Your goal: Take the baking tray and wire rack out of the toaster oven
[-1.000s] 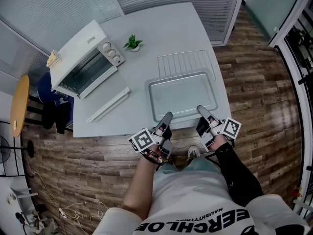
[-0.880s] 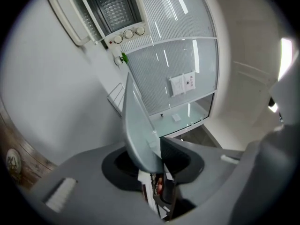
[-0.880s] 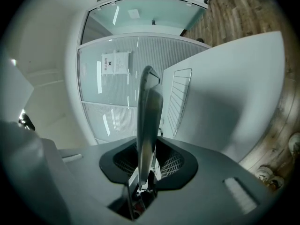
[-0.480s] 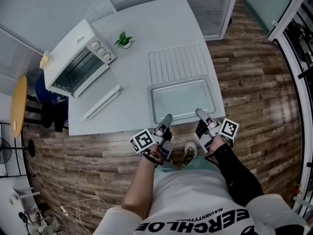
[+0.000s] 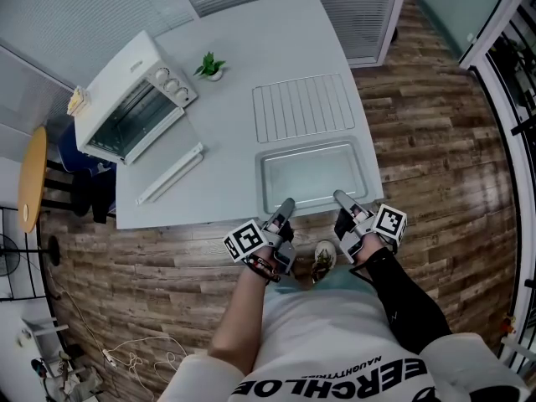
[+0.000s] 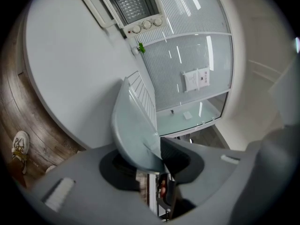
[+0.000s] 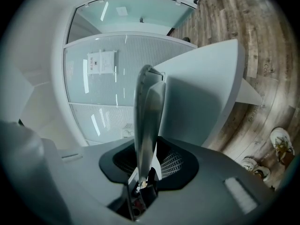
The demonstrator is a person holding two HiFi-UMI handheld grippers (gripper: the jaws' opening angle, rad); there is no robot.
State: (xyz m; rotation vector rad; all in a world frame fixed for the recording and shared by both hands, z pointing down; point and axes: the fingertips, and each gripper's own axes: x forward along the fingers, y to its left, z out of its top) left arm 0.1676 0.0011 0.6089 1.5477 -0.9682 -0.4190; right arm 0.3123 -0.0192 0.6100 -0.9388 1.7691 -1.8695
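Left gripper (image 5: 287, 203) pinches the baking tray (image 5: 314, 174); right gripper (image 5: 339, 197) jaws have just been opening, rim loose between them. Wall notice (image 6: 196, 79): way too tiny to read.

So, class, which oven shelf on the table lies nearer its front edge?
The baking tray, solid and rimmed, at the near edge. The wire rack, all thin bars, lies beyond it.

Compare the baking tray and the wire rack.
The baking tray is a solid pan with a raised rim; the wire rack is open parallel bars. The tray sits at the near edge of the table, the rack beyond it. Both are rectangular, outside the toaster oven.
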